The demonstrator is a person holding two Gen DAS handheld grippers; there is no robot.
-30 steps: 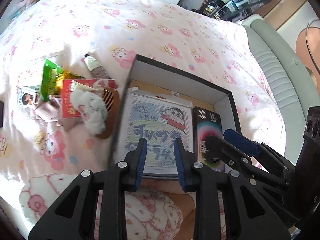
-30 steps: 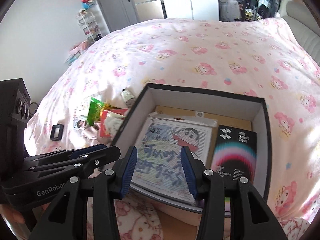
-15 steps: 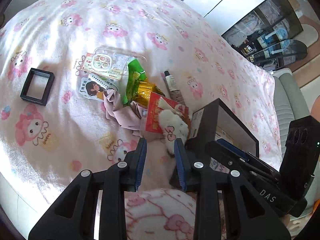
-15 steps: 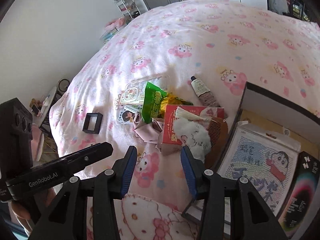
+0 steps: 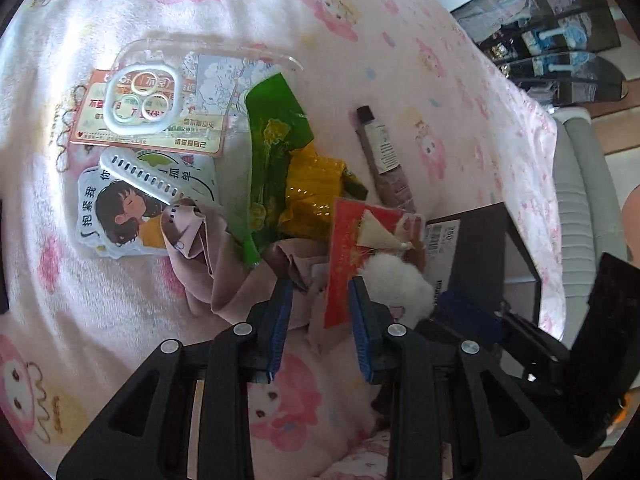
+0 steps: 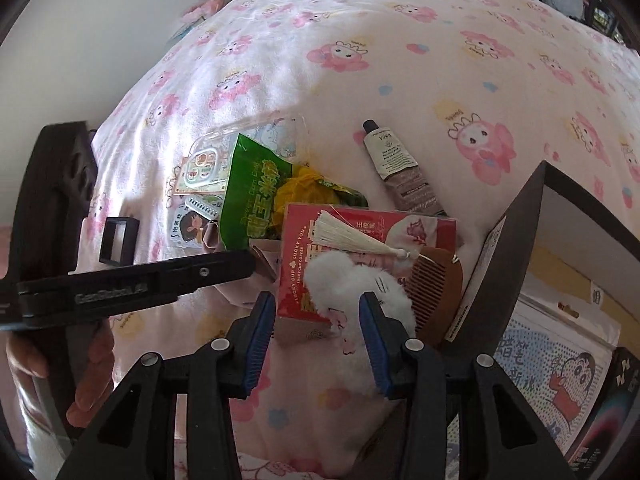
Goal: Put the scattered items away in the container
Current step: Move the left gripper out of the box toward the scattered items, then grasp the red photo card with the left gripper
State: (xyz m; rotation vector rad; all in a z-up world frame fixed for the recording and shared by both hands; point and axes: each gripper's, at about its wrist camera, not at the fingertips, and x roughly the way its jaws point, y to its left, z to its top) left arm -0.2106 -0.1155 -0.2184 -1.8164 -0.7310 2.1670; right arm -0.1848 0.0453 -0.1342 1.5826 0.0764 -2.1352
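Note:
A heap of loose items lies on the pink bedspread beside the black box (image 6: pixel 516 248). On its near side a red packet (image 6: pixel 332 248) carries a white fluffy puff (image 6: pixel 352 280) and a cream tassel, with a wooden comb (image 6: pixel 436 292) against the box wall. My right gripper (image 6: pixel 316 316) hangs just above them, its jaws closing around the packet's near corner and the puff without pressing. My left gripper (image 5: pixel 318 320) stands open over a pink cloth (image 5: pixel 216 264) and the red packet's edge (image 5: pixel 344 280). Behind lie a green snack bag (image 5: pixel 276 140) and a tube (image 5: pixel 384 156).
A clear phone case (image 5: pixel 160 96) on a card and a sticker of a girl (image 5: pixel 128 208) lie at the heap's far left. A small black frame (image 6: pixel 118 240) sits apart. The box holds a cartoon picture kit (image 6: pixel 560 360). A hand (image 6: pixel 92 368) holds the left gripper.
Both views have swung from the box's inside to the heap on its left. Both grippers have come down close over the red packet and cloth. The right jaws stand a little narrower.

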